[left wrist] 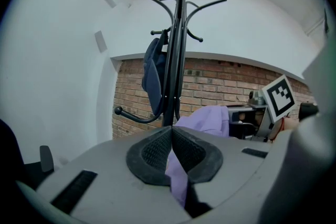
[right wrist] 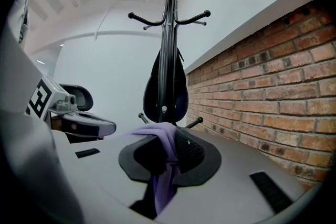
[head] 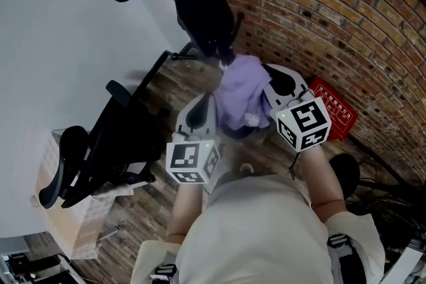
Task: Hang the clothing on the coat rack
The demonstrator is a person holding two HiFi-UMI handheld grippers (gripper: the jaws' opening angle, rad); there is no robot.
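Left gripper [head: 202, 110] and right gripper [head: 278, 84] are each pinching the lilac garment [head: 241, 95] (jaws pressed on cloth) near the coat rack [right wrist: 169, 23], standing between white wall [head: 53, 43] and brick wall [head: 333, 10]

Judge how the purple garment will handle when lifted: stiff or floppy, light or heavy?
Probably floppy: the purple garment bunches and sags between the left gripper and right gripper. Likely light: thin pinched folds carry it. Could snag on coat rack hooks.

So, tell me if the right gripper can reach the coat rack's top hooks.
Probably, once raised: nothing stands between the right gripper, shut on the purple garment, and the coat rack, but its top hooks sit well above.
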